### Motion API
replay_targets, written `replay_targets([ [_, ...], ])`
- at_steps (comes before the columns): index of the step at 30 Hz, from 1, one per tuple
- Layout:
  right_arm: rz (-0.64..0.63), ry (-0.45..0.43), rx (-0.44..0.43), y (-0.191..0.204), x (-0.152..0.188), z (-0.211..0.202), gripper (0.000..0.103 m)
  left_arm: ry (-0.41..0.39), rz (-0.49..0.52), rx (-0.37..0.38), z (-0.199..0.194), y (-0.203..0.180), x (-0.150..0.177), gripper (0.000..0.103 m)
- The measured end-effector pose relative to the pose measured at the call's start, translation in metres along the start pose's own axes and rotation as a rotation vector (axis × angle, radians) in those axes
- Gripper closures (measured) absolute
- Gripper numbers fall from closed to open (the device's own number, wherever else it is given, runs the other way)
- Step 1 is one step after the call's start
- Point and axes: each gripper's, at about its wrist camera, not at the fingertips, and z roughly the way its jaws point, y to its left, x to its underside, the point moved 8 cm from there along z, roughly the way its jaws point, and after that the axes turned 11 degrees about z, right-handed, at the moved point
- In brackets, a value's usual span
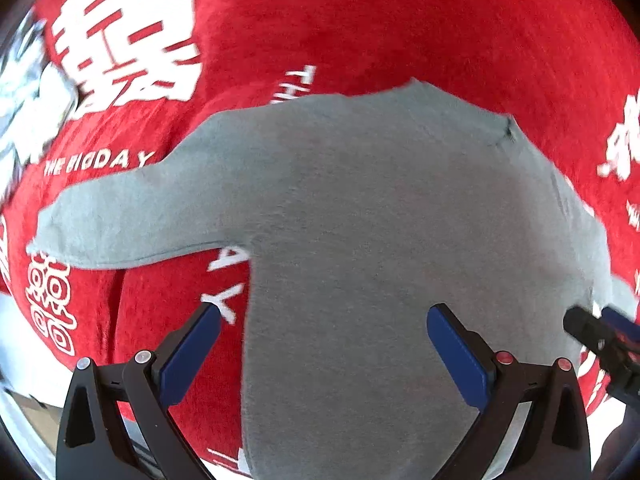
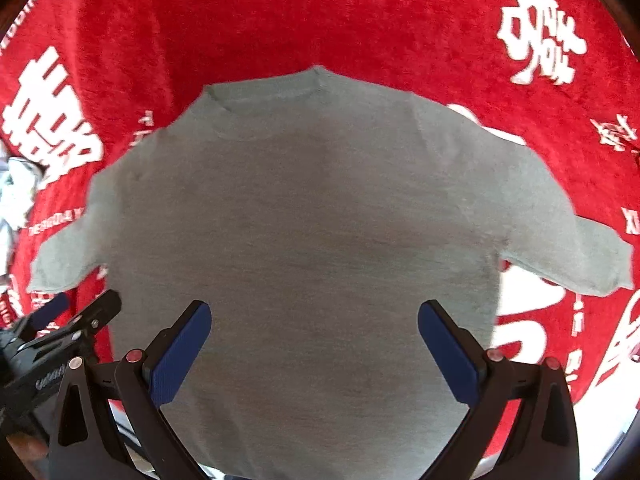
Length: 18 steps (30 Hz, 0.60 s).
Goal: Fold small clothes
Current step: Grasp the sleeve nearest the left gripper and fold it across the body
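On red cloth (image 2: 320, 20), grey sweater (image 2: 312, 220) lies flat, sleeves spread. Left hand-held gripper (image 1: 324, 320) and right hand-held gripper (image 2: 314, 318): both wide, empty.

The grey sweater (image 2: 304, 220) lay flat and spread over the middle of the red cloth (image 2: 280, 12), nothing on top of it. Bare cloth lay open beyond its collar. The left gripper (image 2: 86, 314) crowded the sweater's near left edge.
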Motion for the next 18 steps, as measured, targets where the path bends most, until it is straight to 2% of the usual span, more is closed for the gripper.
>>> replay_targets([
  [2, -0.015, 0.024, -0.046, 0.012, 0.004, 0.003, 0.000, -0.020, -0.064, 0.013, 0.002, 0.023, 0.004, 0.000],
  [6, -0.085, 0.082, -0.140, 0.045, 0.019, 0.009, 0.000, -0.054, -0.199, -0.006, 0.011, 0.088, 0.016, 0.000],
  [9, -0.164, 0.138, -0.168, 0.071, 0.035, 0.016, 0.000, -0.084, -0.313, -0.015, 0.024, 0.140, 0.028, 0.000],
  [11, -0.205, 0.146, -0.157, 0.083, 0.045, 0.019, 0.000, -0.102, -0.369, 0.013, 0.039, 0.166, 0.034, 0.000],
  [16, -0.227, 0.172, -0.137, 0.098, 0.059, 0.035, 0.000, -0.101, -0.449, 0.187, 0.084, 0.193, 0.033, 0.000],
  [18, -0.224, 0.190, -0.129, 0.100, 0.061, 0.042, 0.000, -0.150, -0.465, 0.192, 0.086, 0.201, 0.024, 0.000],
])
